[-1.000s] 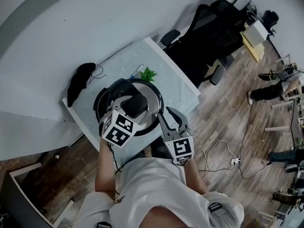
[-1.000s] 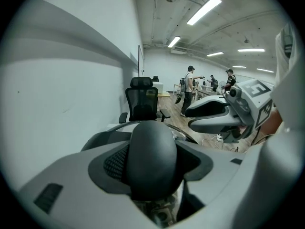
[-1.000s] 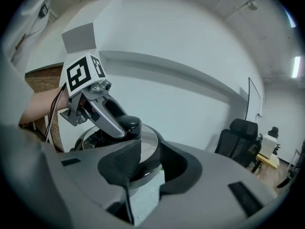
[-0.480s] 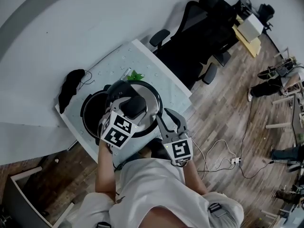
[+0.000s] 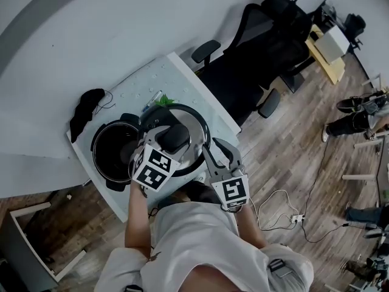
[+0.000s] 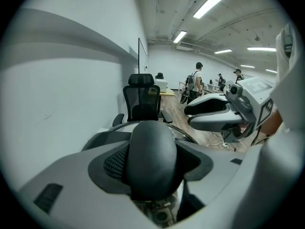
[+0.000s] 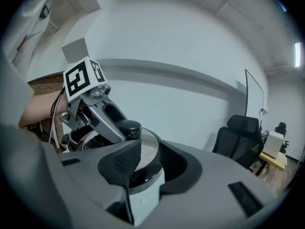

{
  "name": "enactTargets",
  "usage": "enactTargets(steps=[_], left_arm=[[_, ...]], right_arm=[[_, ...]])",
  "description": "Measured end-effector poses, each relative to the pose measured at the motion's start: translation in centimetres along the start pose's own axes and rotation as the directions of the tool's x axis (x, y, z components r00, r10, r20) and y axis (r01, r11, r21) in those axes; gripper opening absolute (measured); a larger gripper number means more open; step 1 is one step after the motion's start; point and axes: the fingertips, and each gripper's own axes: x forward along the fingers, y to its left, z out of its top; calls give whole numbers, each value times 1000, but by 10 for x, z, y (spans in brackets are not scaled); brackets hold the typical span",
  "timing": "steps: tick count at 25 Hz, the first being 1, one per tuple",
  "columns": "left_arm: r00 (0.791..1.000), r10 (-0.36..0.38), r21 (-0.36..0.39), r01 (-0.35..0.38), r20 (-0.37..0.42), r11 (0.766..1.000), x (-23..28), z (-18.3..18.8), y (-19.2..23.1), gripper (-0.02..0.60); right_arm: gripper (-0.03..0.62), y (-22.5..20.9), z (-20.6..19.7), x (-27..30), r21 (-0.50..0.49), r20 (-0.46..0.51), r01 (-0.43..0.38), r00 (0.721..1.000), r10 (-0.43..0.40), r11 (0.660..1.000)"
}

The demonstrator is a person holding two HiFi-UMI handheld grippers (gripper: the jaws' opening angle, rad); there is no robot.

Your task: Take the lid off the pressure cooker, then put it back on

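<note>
Lid (image 5: 196, 125) held beside open pot (image 5: 95, 141) (white table (image 5: 182, 81) below), left gripper (image 5: 172, 136) clamping knob (image 6: 151, 156), right gripper (image 5: 213, 151) pinching rim (image 7: 143, 173).

Your pale rectangular table (image 5: 182, 84) sits skewed in the head view, with one corner pointing to about 12 o'clock. Towards its 8 o'clock end stands the round, dark, open pressure cooker pot (image 5: 95, 154), and a crumpled black bundle (image 5: 85, 109) trailing a thin cord lies near the 10 o'clock edge, apart from the pot. At about 1 o'clock from the pot you have a small green leafy sprig (image 5: 165, 101) with a slim pen-like stick (image 5: 152, 98) just beside it.
</note>
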Motion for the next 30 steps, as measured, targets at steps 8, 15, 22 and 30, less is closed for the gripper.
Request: enactTargets(steps=[8,15,22,30], left_arm=[[1000,22,-26,-23,-17,999,39,16,-12,275],[1000,25,-49,-26,-15,998,71,20,-27,275],[999,30,-80,-33,-40,996,99,8,-33,275],[997,32,-106,-39,-70,994,129,-18,-36,275]], right_arm=[[123,-38,-17,5,0,-8,-43,999,43,999],[123,-60,-37,3,7,-25,-72,997,72,997],[121,-72,-59,5,16,-45,-92,995,92,996],[115,-78,-105,12,38,-115,-93,989,97,995]])
